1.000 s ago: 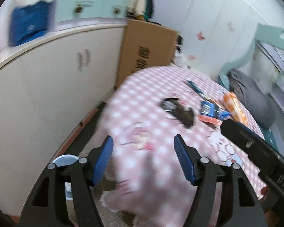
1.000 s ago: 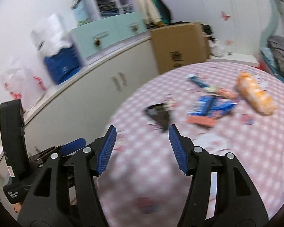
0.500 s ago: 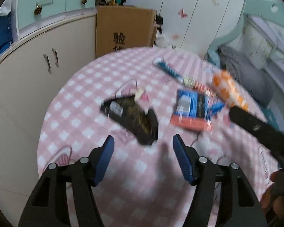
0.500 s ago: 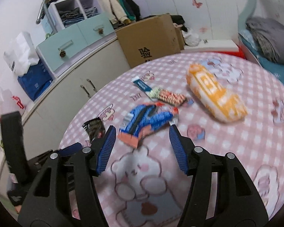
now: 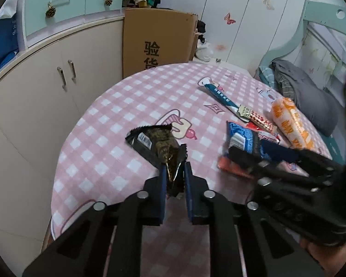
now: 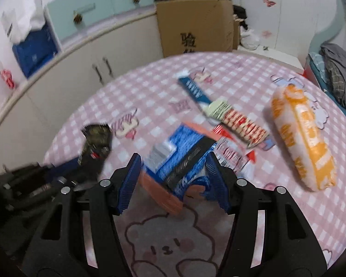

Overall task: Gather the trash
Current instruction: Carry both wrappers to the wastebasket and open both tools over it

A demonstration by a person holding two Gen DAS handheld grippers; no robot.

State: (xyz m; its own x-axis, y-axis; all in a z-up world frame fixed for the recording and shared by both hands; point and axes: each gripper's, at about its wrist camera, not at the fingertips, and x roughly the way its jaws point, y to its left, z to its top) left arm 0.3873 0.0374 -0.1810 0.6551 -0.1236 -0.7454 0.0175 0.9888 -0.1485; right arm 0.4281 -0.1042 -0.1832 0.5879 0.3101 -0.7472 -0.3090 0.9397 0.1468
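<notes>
The left gripper [image 5: 175,177] is clamping down on the near end of the black snack wrapper [image 5: 154,147], its two blue pads drawn nearly together with the crinkled foil pinched between them. The rest of that wrapper is lying out ahead on the pink checked tablecloth [image 5: 117,120], barcode side up.

Over on the other side, the right gripper [image 6: 173,175] is spread wide, and its jaws are straddling the blue snack packet [image 6: 184,152], one pad on each side of it. The view is blurred, so I cannot tell whether either pad is actually touching the packet. An orange-red wrapper [image 6: 161,191] is lying under the blue one, poking out toward the camera between the fingers.

Further out on the cloth, a long teal wrapper [image 6: 193,90] is lying end to end with a red-and-white patterned wrapper [image 6: 242,124], and off to the right a fat orange-and-white bag [image 6: 302,138] is sitting by itself, well apart from both tools.

Behind the table, a cardboard box [image 5: 156,39] is standing against the cream cabinets [image 5: 57,78].
</notes>
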